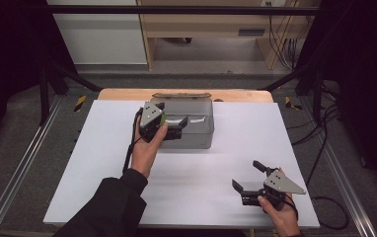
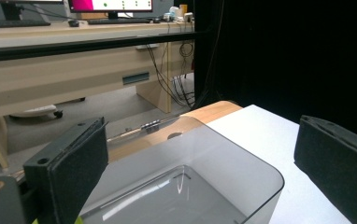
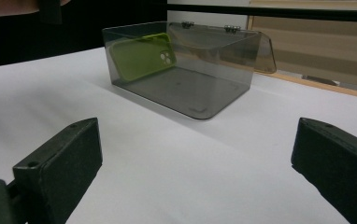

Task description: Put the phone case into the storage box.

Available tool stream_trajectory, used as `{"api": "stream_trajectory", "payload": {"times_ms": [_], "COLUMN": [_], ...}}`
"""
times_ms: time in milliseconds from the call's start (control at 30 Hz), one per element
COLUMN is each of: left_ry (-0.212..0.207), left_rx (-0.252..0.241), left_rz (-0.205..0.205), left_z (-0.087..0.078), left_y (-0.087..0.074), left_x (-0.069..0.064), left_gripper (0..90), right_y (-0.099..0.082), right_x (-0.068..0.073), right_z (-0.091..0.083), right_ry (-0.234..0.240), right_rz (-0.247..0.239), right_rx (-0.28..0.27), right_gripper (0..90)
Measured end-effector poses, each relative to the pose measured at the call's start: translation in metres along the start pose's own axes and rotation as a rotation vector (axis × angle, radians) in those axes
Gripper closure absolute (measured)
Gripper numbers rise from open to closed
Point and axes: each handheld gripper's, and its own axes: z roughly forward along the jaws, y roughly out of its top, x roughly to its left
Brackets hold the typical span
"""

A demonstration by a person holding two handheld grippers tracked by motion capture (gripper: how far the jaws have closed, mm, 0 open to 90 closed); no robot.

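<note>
A clear smoky-grey plastic box (image 1: 196, 137) stands on the white table top (image 1: 102, 163) near its far edge, with its hinged lid (image 1: 181, 95) folded back. In the right gripper view a lime-green phone case (image 3: 141, 56) leans on edge against the box's (image 3: 190, 93) left wall, inside it. My left gripper (image 1: 179, 127) hovers over the box's left side, open, with the box rim (image 2: 242, 154) just below its jaws (image 2: 204, 144); a sliver of green (image 1: 163, 119) shows beside it. My right gripper (image 1: 247, 175) rests low at the near right, open and holding nothing (image 3: 197, 154).
The white top covers a wooden table (image 1: 127, 93) whose far edge shows behind the box. Metal rails (image 1: 23, 163) run along both sides on the floor. A wooden desk (image 1: 206, 29) and cables (image 1: 280, 44) stand beyond the table.
</note>
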Motion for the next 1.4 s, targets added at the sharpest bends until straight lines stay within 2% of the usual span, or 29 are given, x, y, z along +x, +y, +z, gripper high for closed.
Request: {"api": "stream_trajectory", "payload": {"times_ms": [133,400,800,933,1200,1333,1400], "left_ry": [0.008,0.025,0.039,0.048,0.071,0.1,0.11], "left_rx": [-0.01,-0.026,-0.059,-0.052,-0.058,-0.061,-0.067], "left_rz": [-0.003,0.018,0.002,0.005,0.002,-0.008,-0.026], "left_z": [-0.007,-0.018,-0.036,-0.04,-0.053,-0.061,-0.066], "left_y": [0.002,0.005,0.009,0.007,0.006,0.007,0.006], "left_x": [0.005,0.016,0.03,0.035,0.051,0.062,0.067], "left_gripper": [2.8,2.5,1.9,1.9,1.7,1.5,1.4], "right_y": [0.0,0.0,0.0,-0.001,-0.001,-0.002,-0.002], "right_x": [0.0,0.0,0.0,0.0,0.0,0.0,0.0], "right_z": [0.001,0.0,0.001,0.001,0.001,0.002,0.002], "right_ry": [0.0,0.002,0.002,0.001,-0.014,-0.024,-0.024], "right_rz": [-0.002,0.0,-0.005,-0.011,-0.019,-0.023,-0.03], "right_rx": [-0.001,-0.002,0.003,0.006,0.018,0.023,0.024], "right_gripper": [2.2,2.2,2.1,2.2,2.2,2.2,2.2]}}
